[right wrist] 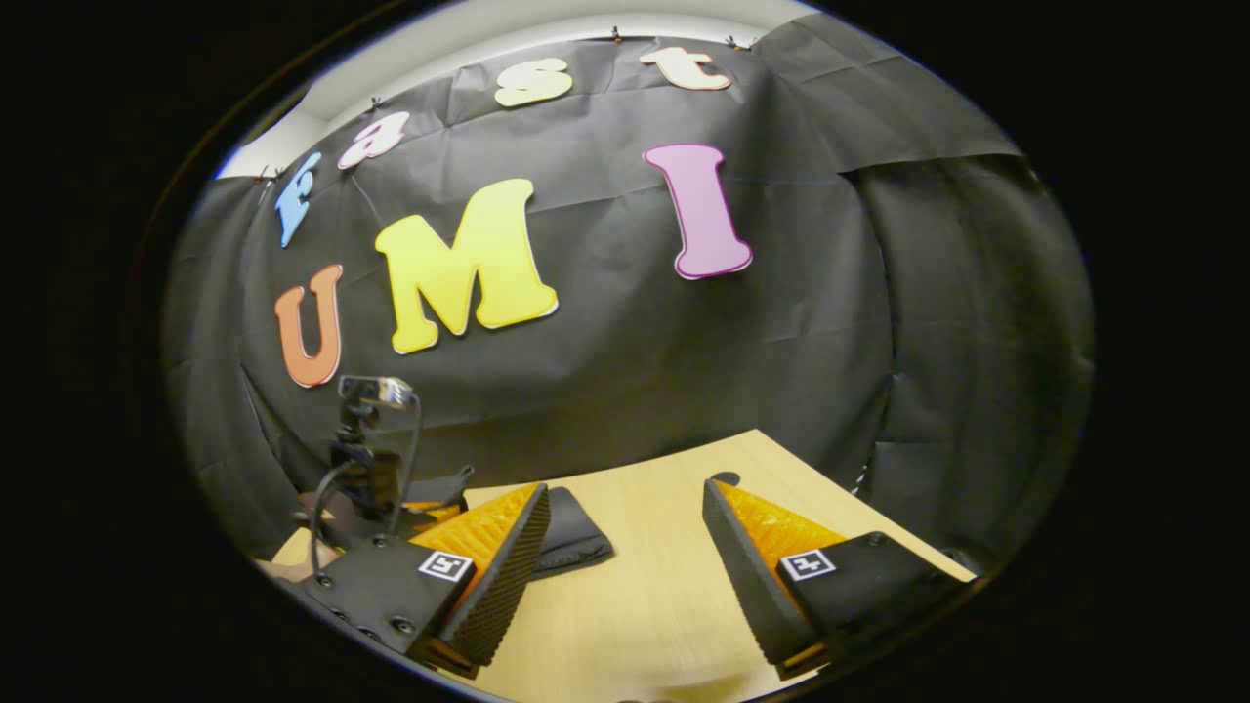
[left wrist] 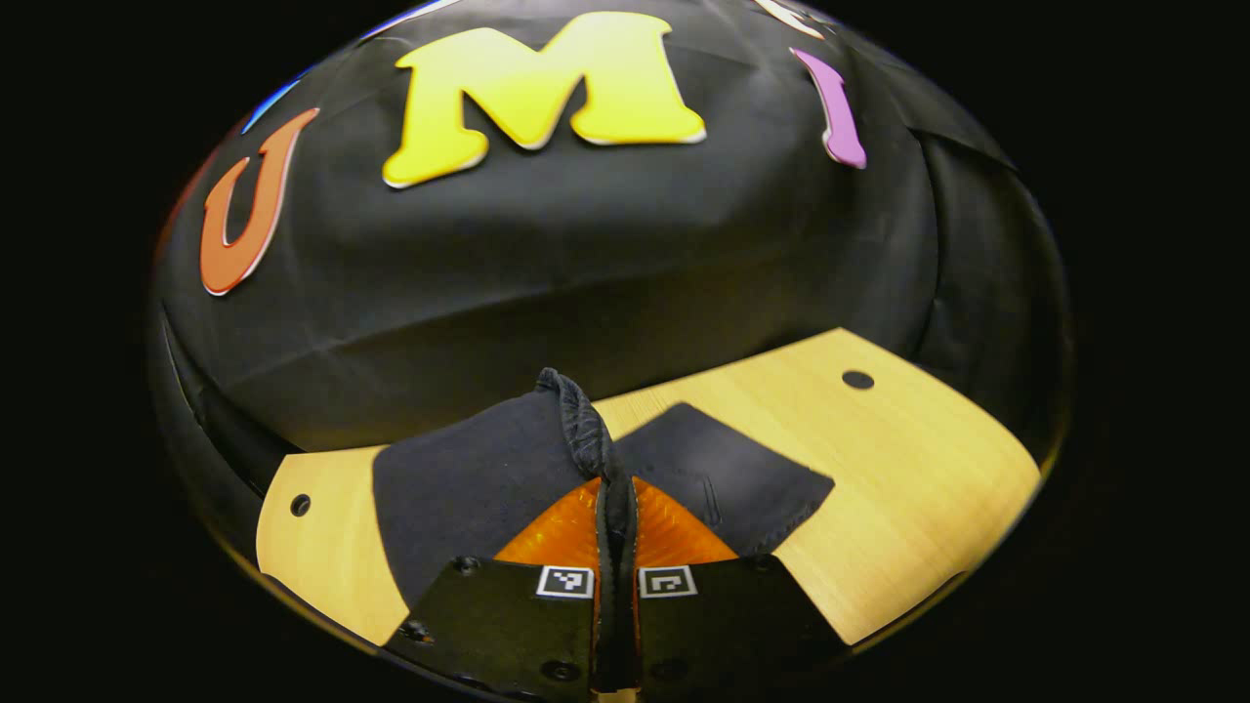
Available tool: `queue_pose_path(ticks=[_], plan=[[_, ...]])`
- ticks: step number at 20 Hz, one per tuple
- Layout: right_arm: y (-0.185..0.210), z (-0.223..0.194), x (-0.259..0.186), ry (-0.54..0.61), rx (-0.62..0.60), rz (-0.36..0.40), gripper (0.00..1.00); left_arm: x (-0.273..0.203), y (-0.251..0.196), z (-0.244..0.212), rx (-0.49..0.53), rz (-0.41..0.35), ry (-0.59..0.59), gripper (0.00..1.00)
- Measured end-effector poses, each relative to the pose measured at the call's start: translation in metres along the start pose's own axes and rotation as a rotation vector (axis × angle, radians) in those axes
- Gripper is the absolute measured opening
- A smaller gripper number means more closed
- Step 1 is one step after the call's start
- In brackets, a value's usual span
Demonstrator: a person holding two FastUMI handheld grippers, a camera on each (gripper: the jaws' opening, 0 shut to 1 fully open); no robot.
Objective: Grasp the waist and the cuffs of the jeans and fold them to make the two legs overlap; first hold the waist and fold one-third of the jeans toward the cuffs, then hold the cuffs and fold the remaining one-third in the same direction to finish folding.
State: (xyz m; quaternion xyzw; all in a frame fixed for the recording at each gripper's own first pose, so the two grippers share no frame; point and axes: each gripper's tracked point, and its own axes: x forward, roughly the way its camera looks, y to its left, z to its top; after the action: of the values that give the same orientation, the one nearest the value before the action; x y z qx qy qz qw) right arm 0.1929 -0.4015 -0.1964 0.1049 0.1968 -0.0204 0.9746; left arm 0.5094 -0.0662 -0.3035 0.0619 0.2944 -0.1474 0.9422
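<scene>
Your left gripper [left wrist: 615, 517] pinches the jeans [left wrist: 469, 488]; your right gripper [right wrist: 625, 547], fingers spread, has them to its left

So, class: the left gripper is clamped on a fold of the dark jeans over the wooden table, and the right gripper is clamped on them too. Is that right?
Not quite. The right gripper is open over the wooden table, holding nothing, as the right gripper view shows. The left gripper is indeed clamped on the jeans.
</scene>
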Motion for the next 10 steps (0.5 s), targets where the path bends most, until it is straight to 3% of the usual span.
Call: queue_pose_path(ticks=[7,10], plan=[[-0.028,-0.015,0.007,0.036,0.036,-0.031,0.97,0.018,-0.007,-0.025,0.006,0.019,0.049,0.03],[-0.022,-0.019,0.012,0.044,0.031,-0.023,0.94,0.022,-0.012,-0.036,-0.004,-0.015,0.071,0.07]])
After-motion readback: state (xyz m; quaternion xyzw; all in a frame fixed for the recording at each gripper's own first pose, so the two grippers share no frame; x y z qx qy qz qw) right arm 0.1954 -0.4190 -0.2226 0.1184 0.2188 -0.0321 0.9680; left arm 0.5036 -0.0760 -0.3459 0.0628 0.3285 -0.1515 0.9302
